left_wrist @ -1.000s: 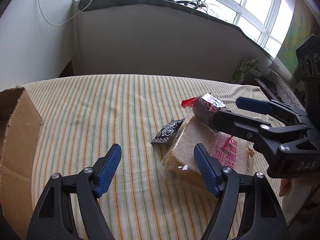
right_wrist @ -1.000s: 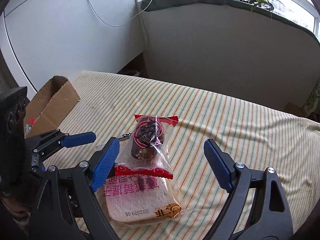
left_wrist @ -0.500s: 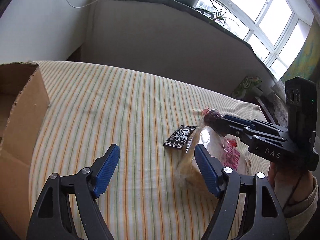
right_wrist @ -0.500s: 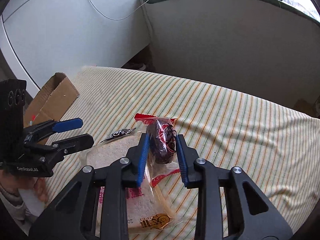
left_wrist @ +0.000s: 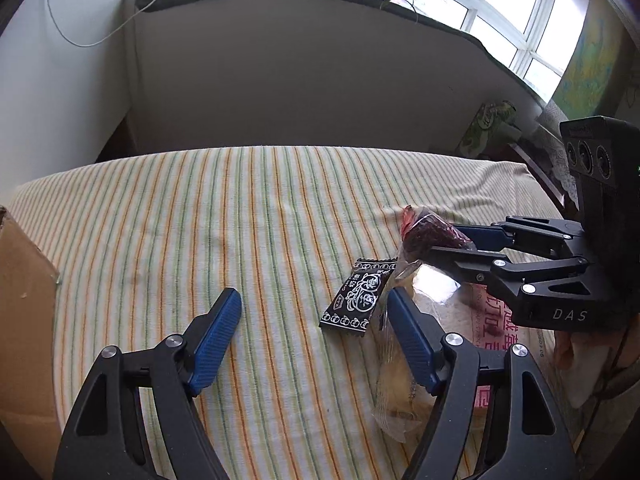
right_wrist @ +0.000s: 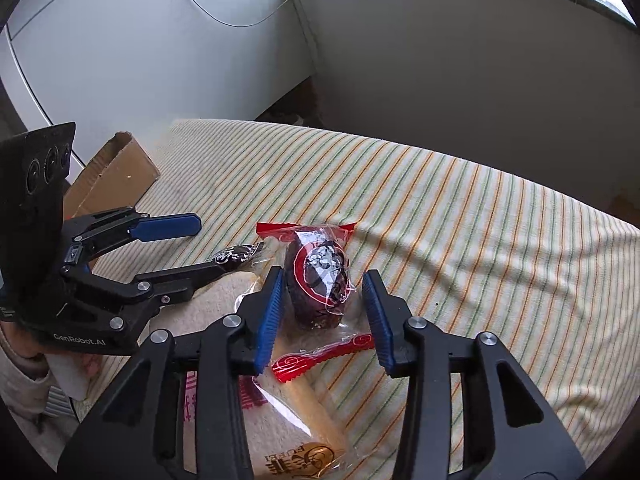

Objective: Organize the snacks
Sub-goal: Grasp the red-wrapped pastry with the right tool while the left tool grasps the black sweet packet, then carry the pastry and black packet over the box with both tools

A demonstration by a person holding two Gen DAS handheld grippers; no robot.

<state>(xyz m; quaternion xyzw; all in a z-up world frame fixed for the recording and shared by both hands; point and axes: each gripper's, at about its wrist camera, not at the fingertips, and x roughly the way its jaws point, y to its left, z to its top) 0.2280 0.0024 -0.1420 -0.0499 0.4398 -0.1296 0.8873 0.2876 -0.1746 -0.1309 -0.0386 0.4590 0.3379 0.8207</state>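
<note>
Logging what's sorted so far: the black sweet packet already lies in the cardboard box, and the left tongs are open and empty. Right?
Not quite. The black sweet packet lies on the striped cloth beside the bread bag, not in the cardboard box; the left wrist view shows it. The left tongs are indeed open and empty.

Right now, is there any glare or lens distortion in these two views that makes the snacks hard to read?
Left wrist view: a bright glare patch on the clear bread bag hides its surface there, the windows are blown out, and fisheye bends the room edges. Right wrist view: light is even, with only small glints on the dark cake's wrapper; the striped cloth curves.
</note>
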